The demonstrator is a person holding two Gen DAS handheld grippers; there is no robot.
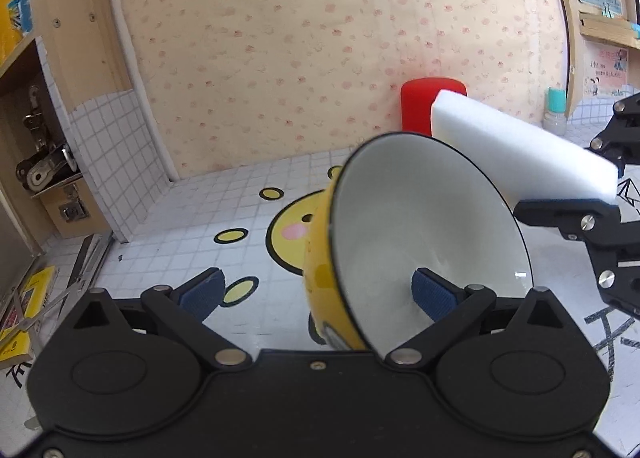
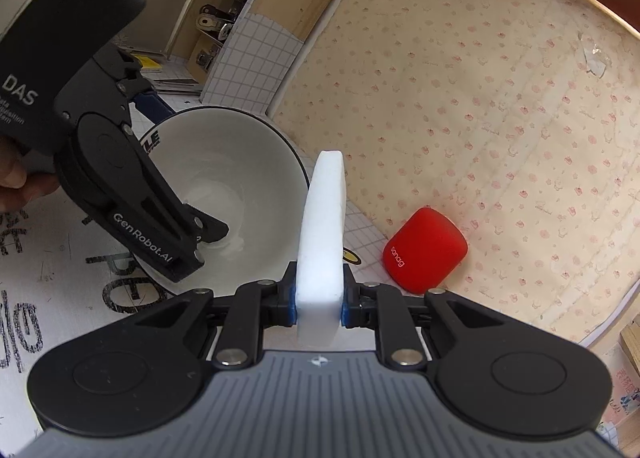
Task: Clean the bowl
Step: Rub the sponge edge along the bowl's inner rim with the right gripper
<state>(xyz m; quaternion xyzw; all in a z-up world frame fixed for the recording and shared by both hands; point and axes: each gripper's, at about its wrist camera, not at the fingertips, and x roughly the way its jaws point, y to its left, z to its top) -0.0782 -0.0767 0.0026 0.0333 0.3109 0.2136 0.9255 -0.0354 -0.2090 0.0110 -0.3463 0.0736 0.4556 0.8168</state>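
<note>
Bowl [image 1: 424, 234], yellow outside and white inside with a dark rim, is tipped on its side in my left wrist view, its mouth turned toward my right; my left gripper [image 1: 320, 290] has one blue-padded finger [image 1: 434, 294] inside the white wall and the other finger [image 1: 202, 292] well outside, so the jaws stand wide and I cannot tell from this view whether the wall is pinched or only propped. White sponge block [image 1: 520, 150] comes in from my right just above the far rim, its long axis running from the right gripper [image 1: 580, 218] toward the bowl's mouth. Beneath lies a white gridded table covering [image 1: 192, 218] printed with a yellow cartoon face; a red speaker [image 1: 416, 106] stands near the flowered wallpaper [image 1: 320, 38], and an open wooden cabinet [image 1: 60, 58] stands at left. In my right wrist view, the right gripper [image 2: 319, 308] is clenched on the sponge block [image 2: 322, 242], which stands on edge and points forward, just beside the bowl [image 2: 240, 178] rim on its right. The left gripper [image 2: 168, 226] reaches down into the bowl [image 2: 240, 178] from the left. I judge the coming move to be a swing of the sponge leftward into the white interior. The red speaker [image 2: 424, 254] lies beyond on the right, well apart.
</note>
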